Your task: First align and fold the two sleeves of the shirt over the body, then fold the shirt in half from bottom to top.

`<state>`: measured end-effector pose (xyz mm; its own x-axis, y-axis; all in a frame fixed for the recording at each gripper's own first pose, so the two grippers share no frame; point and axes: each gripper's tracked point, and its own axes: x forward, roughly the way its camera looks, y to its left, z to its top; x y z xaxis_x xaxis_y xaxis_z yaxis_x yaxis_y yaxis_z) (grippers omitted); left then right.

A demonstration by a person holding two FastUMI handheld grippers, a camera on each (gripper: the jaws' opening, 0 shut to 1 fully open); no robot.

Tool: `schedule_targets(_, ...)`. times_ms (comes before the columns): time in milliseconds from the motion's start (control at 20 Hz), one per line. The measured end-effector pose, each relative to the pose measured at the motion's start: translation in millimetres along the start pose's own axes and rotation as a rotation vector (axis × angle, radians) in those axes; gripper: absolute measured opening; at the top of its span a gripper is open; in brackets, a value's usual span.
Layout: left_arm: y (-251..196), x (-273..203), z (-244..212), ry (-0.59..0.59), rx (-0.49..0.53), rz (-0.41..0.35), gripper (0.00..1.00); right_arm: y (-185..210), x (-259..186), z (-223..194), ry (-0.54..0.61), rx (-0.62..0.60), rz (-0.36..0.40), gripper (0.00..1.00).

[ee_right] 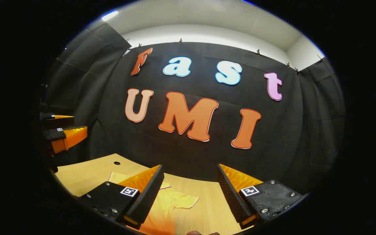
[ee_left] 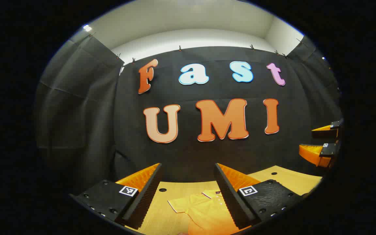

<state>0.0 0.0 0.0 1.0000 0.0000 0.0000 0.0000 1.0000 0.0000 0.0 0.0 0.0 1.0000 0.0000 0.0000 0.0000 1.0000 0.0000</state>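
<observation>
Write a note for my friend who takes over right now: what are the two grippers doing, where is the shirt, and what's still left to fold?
Left hand-held gripper: open, holding nothing, raised above the table, with the shirt below it.
Right hand-held gripper: open, holding nothing, also raised.
Shirt: yellow, lying flat on the wooden table, collar toward the booth wall. Both short sleeves stick out to the sides, not folded in.
Done: nothing yet, as far as the shirt shows.
Left: fold both sleeves over the body, then fold the shirt in half from bottom to top.
</observation>
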Motion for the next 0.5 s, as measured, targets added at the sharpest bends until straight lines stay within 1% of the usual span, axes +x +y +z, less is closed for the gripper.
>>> schedule_targets(50,-1,3,2,-0.006,-0.007,0.031,0.97,4,6,-3,-0.004,0.013,0.027,0.98)
schedule_targets(100,-6,3,3,-0.006,-0.021,0.057,0.97,4,13,-5,-0.001,0.024,0.037,0.98)
schedule_targets(200,-21,4,3,-0.004,-0.023,0.070,0.97,6,21,-10,0.000,0.056,0.070,0.98)
schedule_targets(250,-30,7,3,-0.002,-0.002,0.059,0.96,7,24,-12,-0.001,0.063,0.088,0.98)
schedule_targets(300,-34,9,2,0.004,0.044,0.069,0.96,7,29,-14,-0.005,0.061,0.099,0.98)
schedule_targets(350,-30,10,6,-0.021,0.096,0.111,0.97,5,31,-19,-0.004,0.062,0.103,0.98)
schedule_targets(400,-32,7,3,-0.023,0.118,0.127,0.97,6,34,-25,0.005,0.070,0.110,0.98)
schedule_targets(450,-41,7,-2,-0.007,0.106,0.098,0.96,6,35,-32,0.026,0.082,0.111,0.98)
schedule_targets(500,-54,9,-11,0.018,0.081,0.059,0.98,6,35,-38,0.052,0.097,0.110,0.98)
